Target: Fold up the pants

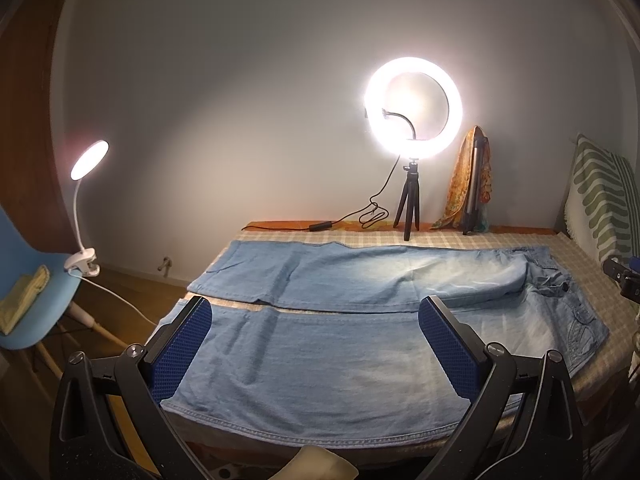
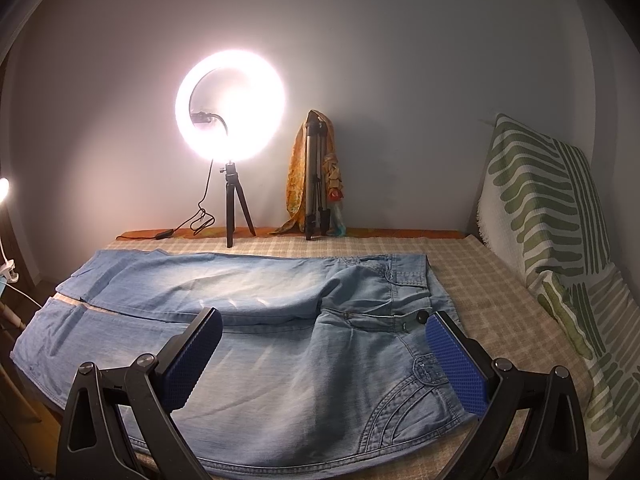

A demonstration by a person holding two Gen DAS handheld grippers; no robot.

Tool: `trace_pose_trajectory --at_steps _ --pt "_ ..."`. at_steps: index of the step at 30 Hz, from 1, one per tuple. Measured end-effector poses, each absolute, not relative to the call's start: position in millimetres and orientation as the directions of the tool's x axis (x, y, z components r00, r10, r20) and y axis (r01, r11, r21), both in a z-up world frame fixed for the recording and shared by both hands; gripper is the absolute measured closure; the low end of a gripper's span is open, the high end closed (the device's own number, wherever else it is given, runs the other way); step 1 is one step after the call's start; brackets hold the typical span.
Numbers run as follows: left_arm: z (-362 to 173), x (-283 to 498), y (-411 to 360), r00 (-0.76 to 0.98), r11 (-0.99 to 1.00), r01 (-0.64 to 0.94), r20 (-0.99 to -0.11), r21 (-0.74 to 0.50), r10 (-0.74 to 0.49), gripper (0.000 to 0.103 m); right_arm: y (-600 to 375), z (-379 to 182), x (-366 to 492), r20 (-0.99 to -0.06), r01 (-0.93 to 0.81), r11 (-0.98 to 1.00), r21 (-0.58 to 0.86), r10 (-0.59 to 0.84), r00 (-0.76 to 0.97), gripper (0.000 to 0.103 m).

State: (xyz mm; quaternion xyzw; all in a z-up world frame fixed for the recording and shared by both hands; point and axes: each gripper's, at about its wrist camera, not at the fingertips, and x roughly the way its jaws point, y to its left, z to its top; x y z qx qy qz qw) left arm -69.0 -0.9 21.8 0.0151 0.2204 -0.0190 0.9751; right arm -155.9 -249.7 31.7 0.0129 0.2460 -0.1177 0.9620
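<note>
Jeans (image 1: 340, 320) lay flat on the bed (image 2: 480, 280), legs to the left and waist to the right. Left gripper (image 1: 316, 344) was over the near leg, right gripper (image 2: 324, 356) over the hip; both jaws wide open and holding nothing, probably just above the cloth.

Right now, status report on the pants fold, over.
Left hand-held gripper open, right hand-held gripper open. Jeans flat on bed, unfolded. Ring light behind, nothing blocking.
</note>
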Motion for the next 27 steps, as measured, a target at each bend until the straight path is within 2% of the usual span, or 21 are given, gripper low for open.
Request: trace_pose_trajectory --at_steps 27 --pt "17 -47 3 0.890 0.999 0.042 -0.456 0.013 -0.032 0.000 -255 28 -141 -0.489 0.205 0.979 -0.006 -0.182 0.853 0.000"
